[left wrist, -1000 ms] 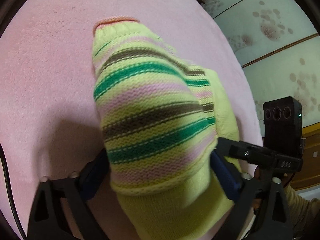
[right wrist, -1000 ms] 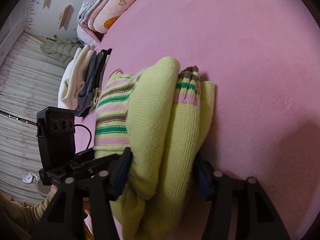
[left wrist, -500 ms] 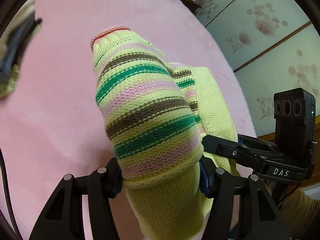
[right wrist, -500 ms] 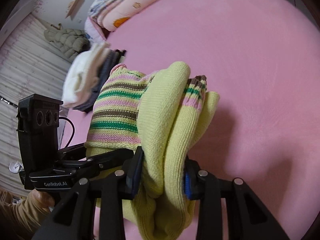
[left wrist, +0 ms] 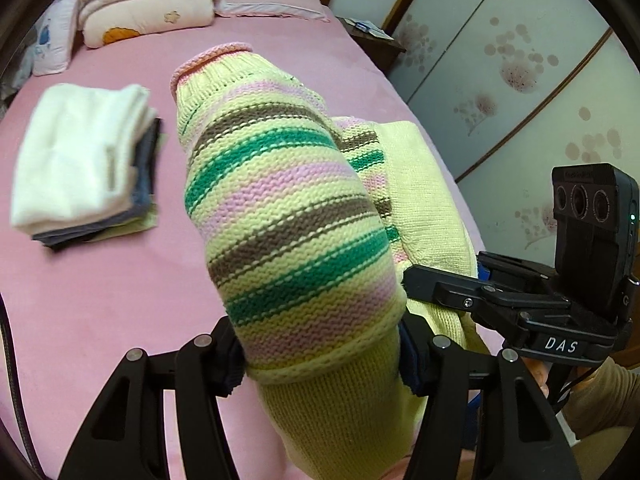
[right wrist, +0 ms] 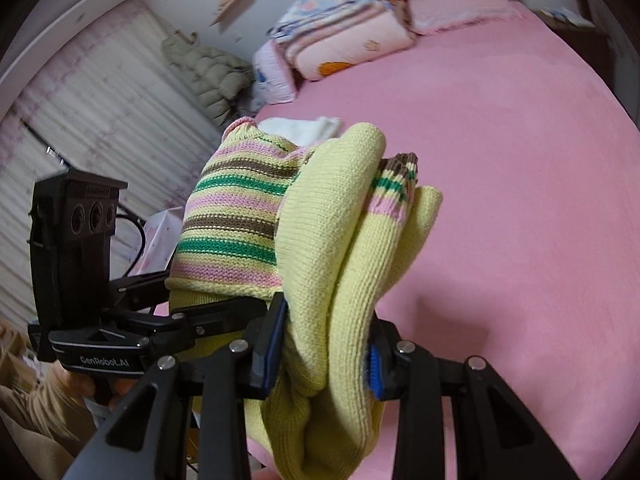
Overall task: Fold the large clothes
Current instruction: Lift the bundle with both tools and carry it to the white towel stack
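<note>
Folded striped sweater (left wrist: 288,216) held off the pink bed (left wrist: 100,300), bundled between both claws. Left claw (left wrist: 320,354) clamps the striped end, right claw (right wrist: 326,344) clamps the yellow layers. Risk: thick knit slips from either claw, fold opens before reaching the folded stack (left wrist: 84,160) near the bed's left edge.

The left wrist view is taken from just behind the left gripper (left wrist: 320,356), very close to the sweater (left wrist: 288,220), facing along the bed (left wrist: 100,280) toward the pillows (left wrist: 148,12). The right wrist view is taken likewise from behind the right gripper (right wrist: 320,352). The sweater (right wrist: 320,240), bed (right wrist: 500,180), pillows (right wrist: 348,48) and each opposite gripper are shared by both.
</note>
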The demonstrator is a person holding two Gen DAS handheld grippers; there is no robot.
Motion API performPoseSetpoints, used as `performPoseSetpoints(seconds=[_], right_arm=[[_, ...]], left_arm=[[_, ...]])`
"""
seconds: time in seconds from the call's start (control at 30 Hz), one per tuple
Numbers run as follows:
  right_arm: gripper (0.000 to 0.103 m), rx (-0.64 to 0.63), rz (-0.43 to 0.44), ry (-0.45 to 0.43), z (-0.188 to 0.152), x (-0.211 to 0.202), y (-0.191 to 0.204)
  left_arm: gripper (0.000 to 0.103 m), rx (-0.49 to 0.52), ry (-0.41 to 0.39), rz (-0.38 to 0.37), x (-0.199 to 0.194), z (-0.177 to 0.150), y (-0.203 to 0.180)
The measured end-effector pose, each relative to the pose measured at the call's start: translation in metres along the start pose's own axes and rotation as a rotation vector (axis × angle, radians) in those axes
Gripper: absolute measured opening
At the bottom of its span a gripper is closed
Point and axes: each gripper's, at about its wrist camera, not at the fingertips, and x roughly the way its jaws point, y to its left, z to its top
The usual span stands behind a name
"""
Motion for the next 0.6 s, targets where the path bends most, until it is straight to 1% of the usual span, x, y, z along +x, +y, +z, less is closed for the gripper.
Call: performPoseSetpoints(seconds=[0.07,0.2,0.33,0.47,0.53,0.6], right_arm=[[0.033,-0.021,-0.006,0.007,0.004,0.017,0.025],[0.034,-0.005,-0.021,0.025,0.014,0.061,0.065],[0.034,0.016,-0.048,0.000,0.024,0.110,0.100],[0.034,0.036,-0.048,-0.029,0.051,0.166,0.127],[0.034,0.041,-0.038,-0.043,0.076,0.197,0.136],[0.034,0.048,-0.029,-0.053,0.099,0.222,0.141]], left_arm=[[0.059,-0.001,0.002,0.002,-0.011,-0.002,0.020],[0.059,0.007,0.009,-0.036,-0.028,-0.006,0.087],[0.059,0.041,0.010,-0.030,-0.034,0.000,0.153],[0.060,0.061,0.000,-0.004,-0.037,0.027,0.226],[0.060,0.080,-0.014,0.010,-0.037,0.047,0.260],[0.061,0.109,-0.047,0.027,-0.035,0.069,0.288]])
